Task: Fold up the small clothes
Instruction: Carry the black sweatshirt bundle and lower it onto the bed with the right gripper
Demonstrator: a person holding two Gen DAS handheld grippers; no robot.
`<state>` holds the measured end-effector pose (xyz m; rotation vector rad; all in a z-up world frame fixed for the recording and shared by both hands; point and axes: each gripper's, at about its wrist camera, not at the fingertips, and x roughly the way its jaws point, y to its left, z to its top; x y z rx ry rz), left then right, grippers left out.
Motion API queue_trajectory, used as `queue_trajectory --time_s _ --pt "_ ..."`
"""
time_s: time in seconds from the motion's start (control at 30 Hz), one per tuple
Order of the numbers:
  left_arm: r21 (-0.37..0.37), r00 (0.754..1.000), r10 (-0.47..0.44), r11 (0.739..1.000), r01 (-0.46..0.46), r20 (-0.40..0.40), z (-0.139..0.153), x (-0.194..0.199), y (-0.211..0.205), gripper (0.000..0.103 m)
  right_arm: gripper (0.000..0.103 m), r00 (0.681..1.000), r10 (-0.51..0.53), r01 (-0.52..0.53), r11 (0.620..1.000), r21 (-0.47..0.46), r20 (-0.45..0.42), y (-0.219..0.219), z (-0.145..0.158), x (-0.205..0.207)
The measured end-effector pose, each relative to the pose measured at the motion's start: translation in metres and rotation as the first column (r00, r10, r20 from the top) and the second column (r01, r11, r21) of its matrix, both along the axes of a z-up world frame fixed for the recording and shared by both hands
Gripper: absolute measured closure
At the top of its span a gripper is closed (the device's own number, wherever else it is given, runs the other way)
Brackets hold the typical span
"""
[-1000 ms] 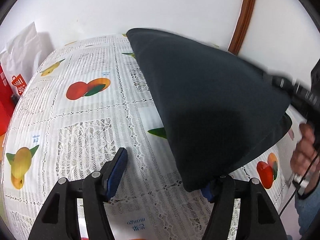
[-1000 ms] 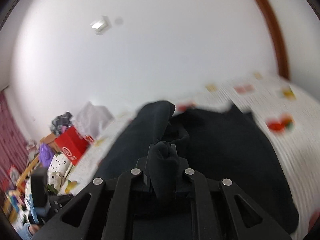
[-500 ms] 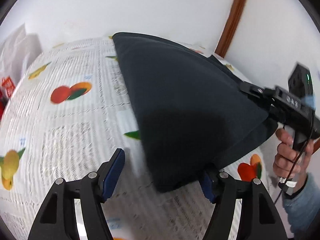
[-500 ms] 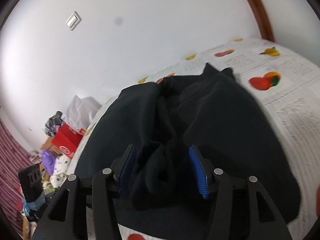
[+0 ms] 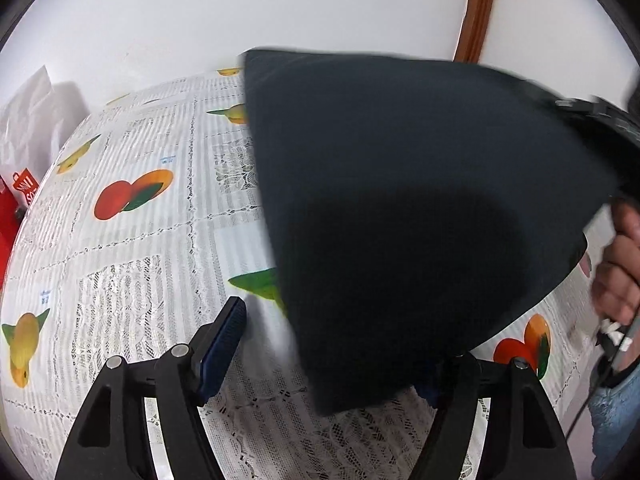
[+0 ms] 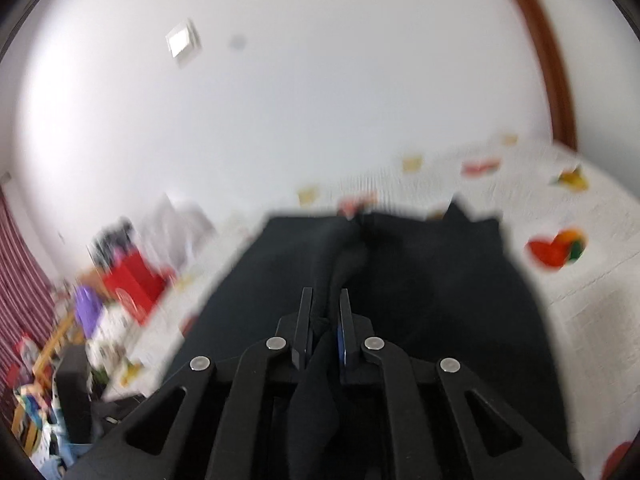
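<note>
A black garment (image 5: pixel 400 200) lies partly on the fruit-print lace tablecloth (image 5: pixel 132 280), its right side lifted off the table. My left gripper (image 5: pixel 332 344) points down at the cloth's near corner and its jaws are opening. That corner hangs between them against the right finger, which it mostly hides; the blue left pad (image 5: pixel 224 340) stands clear of it. In the right wrist view, my right gripper (image 6: pixel 325 294) is shut on a bunched fold of the garment (image 6: pixel 420 280). The same gripper (image 5: pixel 592 112) shows at the left wrist view's right edge, with the hand (image 5: pixel 616 264) that holds it.
A white wall runs behind the table, with a wooden door frame (image 5: pixel 476 8). A red bag (image 5: pixel 16 200) and a white plastic bag (image 5: pixel 32 112) stand past the table's left edge. The right wrist view shows floor clutter and a red box (image 6: pixel 132 284) on its left.
My right gripper opened over the bunched fold half a second ago and has shut on it again, lifting slightly. The left gripper's jaws have widened and the garment's raised side swung.
</note>
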<state>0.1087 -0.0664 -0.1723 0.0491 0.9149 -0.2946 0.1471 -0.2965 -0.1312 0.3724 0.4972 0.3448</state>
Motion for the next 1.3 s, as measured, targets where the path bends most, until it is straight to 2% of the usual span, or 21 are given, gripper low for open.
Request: queue_trajectory --time_s 0.03,0.1,0.2,0.23,0.3,0.33,0.4,0.43,0.53,0.6,0.73,0.8,0.87,0.9,0.97,1.07,1.13,1.17,1.3 --pt "0.001 1.000 0.001 1.000 -0.001 0.001 0.000 0.000 0.000 0.030 0.095 0.998 -0.028 0.026 0.999 0.038 0.052 -0.017 0.005 -0.014" --pt "0.002 1.000 0.001 1.000 -0.001 0.003 0.000 0.000 0.001 0.030 0.095 0.994 -0.075 0.067 0.993 0.094 0.082 -0.043 0.002 -0.030" --pt "0.013 1.000 -0.001 1.000 0.001 0.013 -0.001 0.001 -0.001 0.028 0.095 0.986 -0.169 0.169 0.979 0.110 -0.014 -0.076 -0.023 -0.044" --pt "0.017 1.000 -0.001 1.000 0.000 0.015 -0.002 0.001 -0.001 0.028 0.094 0.981 -0.174 0.183 0.976 0.114 -0.089 -0.084 -0.038 -0.042" --pt "0.018 1.000 0.000 1.000 -0.001 0.014 -0.003 0.003 -0.001 0.028 0.094 0.971 -0.179 0.196 0.975 0.105 -0.157 -0.086 -0.055 -0.039" --pt "0.017 1.000 0.000 1.000 0.000 0.013 -0.001 0.001 -0.005 0.028 0.094 0.970 -0.180 0.198 0.974 0.110 -0.162 -0.085 -0.056 -0.039" --pt "0.013 1.000 -0.007 1.000 0.007 0.021 0.001 -0.002 -0.007 0.028 0.093 0.972 -0.190 0.204 0.975 0.093 -0.136 -0.083 -0.051 -0.042" --pt "-0.001 1.000 -0.018 1.000 0.018 0.025 0.002 -0.003 -0.008 0.032 0.093 0.970 -0.202 0.211 0.976 0.057 -0.131 -0.077 -0.047 -0.040" --pt "-0.083 0.998 -0.050 0.995 0.053 0.031 0.005 -0.008 -0.010 0.032 0.093 0.967 -0.218 0.221 0.975 0.009 -0.133 -0.068 -0.047 -0.038" --pt "-0.028 0.999 -0.046 0.998 0.047 0.021 0.003 -0.005 -0.020 0.032 0.092 0.964 -0.220 0.224 0.975 0.006 -0.147 -0.066 -0.047 -0.035" --pt "-0.009 1.000 -0.012 1.000 0.012 0.007 -0.001 0.000 -0.026 0.028 0.092 0.962 -0.212 0.218 0.976 0.015 -0.173 -0.073 -0.044 -0.032" --pt "0.013 1.000 -0.006 1.000 0.006 0.018 -0.002 -0.002 -0.029 0.028 0.094 0.969 -0.202 0.205 0.979 0.006 -0.141 -0.075 -0.037 -0.037" --pt "0.015 1.000 0.001 1.000 -0.002 0.026 -0.004 -0.003 -0.028 0.028 0.094 0.983 -0.180 0.181 0.979 0.093 -0.019 -0.085 -0.027 -0.055" --pt "0.013 1.000 0.002 1.000 -0.003 0.025 -0.004 -0.004 -0.027 0.028 0.094 0.983 -0.185 0.182 0.974 0.134 0.009 -0.090 -0.027 -0.062" --pt "0.010 1.000 0.005 1.000 -0.006 0.021 -0.004 -0.004 -0.026 0.028 0.094 0.976 -0.214 0.217 0.964 0.152 -0.037 -0.097 -0.036 -0.063" --pt "0.018 1.000 0.004 1.000 -0.004 0.021 -0.004 -0.004 -0.028 0.028 0.093 0.968 -0.202 0.222 0.966 0.132 -0.146 -0.097 -0.054 -0.057" --pt "0.015 1.000 0.002 1.000 -0.002 0.014 -0.004 -0.003 -0.027 0.028 0.089 0.965 -0.206 0.224 0.970 0.099 -0.164 -0.096 -0.053 -0.060" --pt "0.013 1.000 0.002 1.000 -0.002 0.010 -0.003 -0.002 -0.027 0.028 0.085 0.963 -0.214 0.227 0.972 0.066 -0.163 -0.095 -0.050 -0.063" --pt "0.008 1.000 0.003 1.000 -0.003 0.005 -0.003 -0.001 -0.027 0.030 0.078 0.965 -0.203 0.188 0.977 -0.100 -0.166 -0.092 -0.036 -0.079"
